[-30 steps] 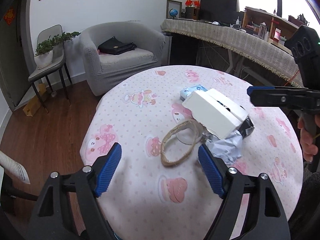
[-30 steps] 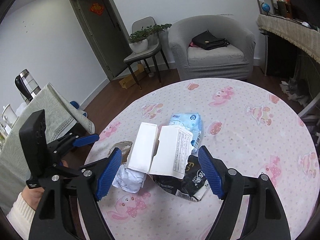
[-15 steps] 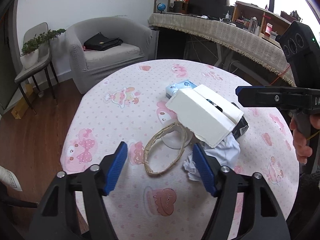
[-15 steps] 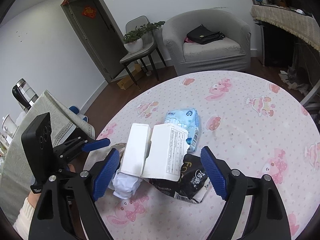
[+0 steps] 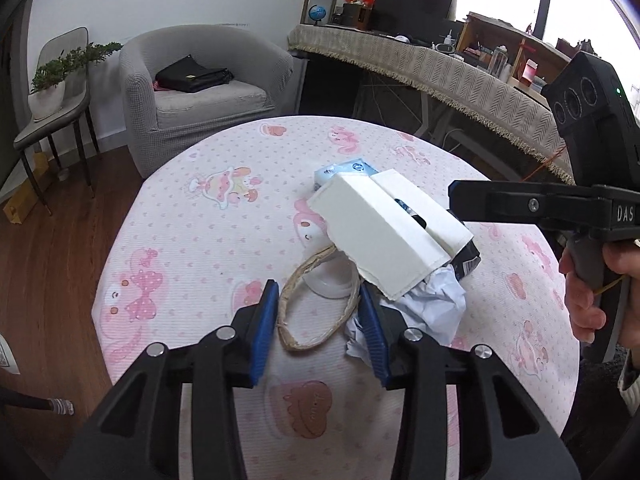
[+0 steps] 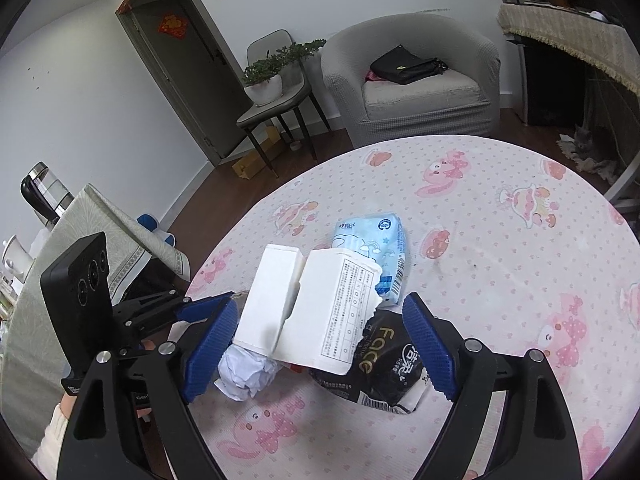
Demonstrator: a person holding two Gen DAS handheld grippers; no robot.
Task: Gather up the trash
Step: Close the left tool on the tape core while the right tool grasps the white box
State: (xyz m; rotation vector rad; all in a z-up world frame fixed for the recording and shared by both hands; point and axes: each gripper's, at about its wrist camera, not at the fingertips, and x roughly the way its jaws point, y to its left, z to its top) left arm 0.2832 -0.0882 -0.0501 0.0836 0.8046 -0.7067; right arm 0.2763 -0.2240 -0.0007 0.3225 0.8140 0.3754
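Trash: paper ring point(image 5: 316, 308), torn box point(image 5: 384, 236), crumpled paper point(image 5: 432, 304), heaped mid-table point(image 5: 200, 240).
Left gripper point(image 5: 318, 324): I see it half-spread, straddling the ring.
Right gripper point(image 6: 320, 352): spread wide, empty.
Handling: I judge the ring light and floppy; pinch its band.

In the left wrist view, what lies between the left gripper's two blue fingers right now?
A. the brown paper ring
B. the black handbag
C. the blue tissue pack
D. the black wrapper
A: the brown paper ring sits in the gap of the left gripper, whose jaws flank it without clearly pressing it; the blue tissue pack and black wrapper lie farther off.
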